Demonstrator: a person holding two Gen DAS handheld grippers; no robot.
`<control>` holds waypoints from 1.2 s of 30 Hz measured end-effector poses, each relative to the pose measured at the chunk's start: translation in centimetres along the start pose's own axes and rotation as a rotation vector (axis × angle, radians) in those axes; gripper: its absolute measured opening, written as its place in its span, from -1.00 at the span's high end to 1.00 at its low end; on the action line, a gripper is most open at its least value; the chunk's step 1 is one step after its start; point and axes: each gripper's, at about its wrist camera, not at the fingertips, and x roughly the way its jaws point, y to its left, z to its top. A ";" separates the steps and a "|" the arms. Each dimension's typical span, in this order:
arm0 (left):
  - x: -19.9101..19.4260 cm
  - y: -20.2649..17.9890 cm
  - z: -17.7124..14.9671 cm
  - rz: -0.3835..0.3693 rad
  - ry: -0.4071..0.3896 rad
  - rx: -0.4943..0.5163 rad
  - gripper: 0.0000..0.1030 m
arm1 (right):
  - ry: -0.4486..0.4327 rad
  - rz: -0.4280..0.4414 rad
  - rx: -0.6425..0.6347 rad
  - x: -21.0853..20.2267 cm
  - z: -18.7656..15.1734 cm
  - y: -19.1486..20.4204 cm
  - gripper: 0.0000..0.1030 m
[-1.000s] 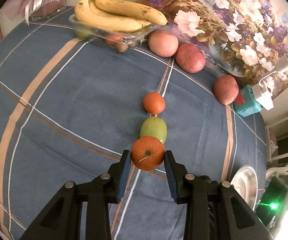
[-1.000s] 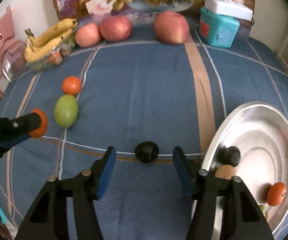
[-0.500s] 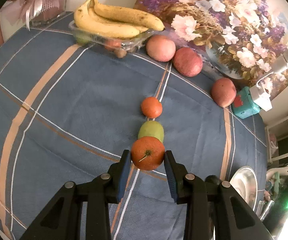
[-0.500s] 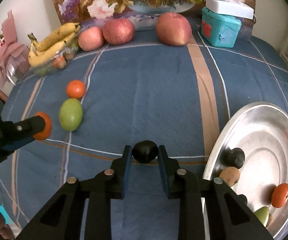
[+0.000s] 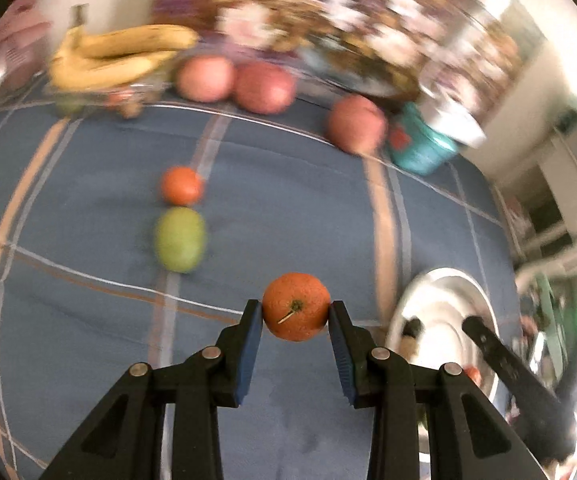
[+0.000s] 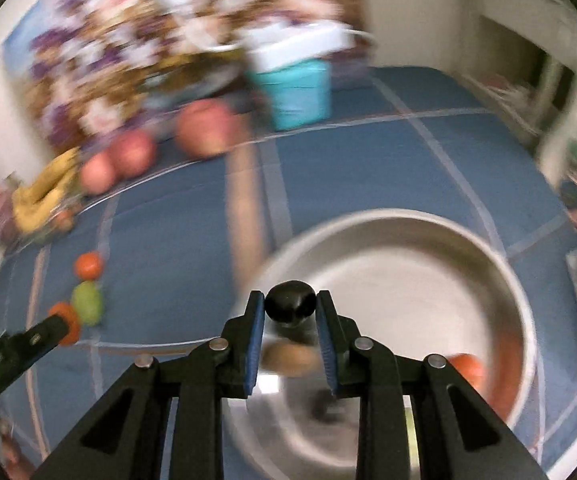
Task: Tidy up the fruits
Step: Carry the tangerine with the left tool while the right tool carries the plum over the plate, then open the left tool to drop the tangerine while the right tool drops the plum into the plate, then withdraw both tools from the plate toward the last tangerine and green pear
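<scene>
Blue checked cloth covered the worktop, and a floral painting stood along its far edge, heavily blurred in both wrist views.

My left gripper was clamped on an orange, stem end facing the camera, both blue pads pressed to its sides. In the left wrist view, a green fruit lay on the cloth at 10 o'clock from the held orange, with a small orange fruit just beyond it, nearly touching. Three red apples sat along the far edge: two side by side at 11 o'clock and a third at 1 o'clock, beside a teal box. Bananas rested on a clear tray at 10 o'clock, far back. A steel bowl sat at 3 o'clock.

My right gripper was clamped on a dark round fruit, held above the near rim of the steel bowl. Inside the bowl, a brownish fruit lay directly below the held one, and an orange fruit lay at 4 o'clock; blur hid further contents. The left gripper with its orange appeared at 9 o'clock in the right wrist view, just beside the green fruit.
</scene>
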 end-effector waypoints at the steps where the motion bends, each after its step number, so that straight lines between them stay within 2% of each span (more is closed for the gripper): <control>1: 0.2 -0.9 -0.3 -0.016 0.011 0.024 0.29 | 0.006 -0.026 0.014 0.0 0.1 -0.9 0.47; 3: 0.7 -2.8 -1.0 -0.054 0.036 0.073 0.29 | 0.015 -0.076 0.053 -0.1 0.1 -2.9 0.47; 6: 1.6 -5.2 -2.0 -0.102 0.081 0.136 0.29 | 0.027 -0.095 0.130 -0.1 -0.1 -5.7 0.47; 11: 2.9 -8.1 -3.8 -0.150 0.154 0.210 0.28 | 0.039 -0.100 0.187 0.0 -0.4 -7.4 0.47; 16: 3.2 -8.7 -4.2 -0.136 0.169 0.229 0.22 | 0.055 -0.084 0.174 0.2 -0.7 -7.0 0.47; 18: 3.1 -8.6 -4.1 -0.137 0.160 0.218 -0.02 | 0.058 -0.081 0.165 0.3 -0.7 -6.8 0.47; 21: 3.0 -8.2 -3.8 -0.137 0.153 0.200 -0.03 | 0.062 -0.078 0.155 0.4 -0.7 -6.6 0.40; 22: 3.0 -8.0 -3.7 -0.134 0.152 0.196 -0.03 | 0.062 -0.080 0.153 0.4 -0.7 -6.6 0.32; 26: 3.3 -7.0 -3.4 -0.086 0.154 0.169 -0.30 | 0.061 -0.083 0.145 0.5 -0.5 -6.3 0.14; 27: 3.2 -6.4 -3.3 -0.056 0.148 0.161 -0.45 | 0.061 -0.085 0.144 0.5 -0.5 -6.2 -0.05; 28: 3.2 -6.1 -3.1 -0.021 0.141 0.153 -0.54 | 0.063 -0.088 0.141 0.6 -0.6 -6.1 -0.34; 30: 3.3 -5.0 -2.8 0.077 0.128 0.135 -0.85 | 0.065 -0.086 0.133 0.7 -0.6 -6.0 -0.56; 33: 3.5 -3.5 -2.4 0.167 0.120 0.104 -0.97 | 0.059 -0.092 0.102 0.8 -0.8 -5.6 -0.57; 36: 3.4 -2.0 -2.0 0.204 0.103 0.059 -1.00 | 0.043 -0.102 0.062 1.0 -1.0 -5.1 -0.69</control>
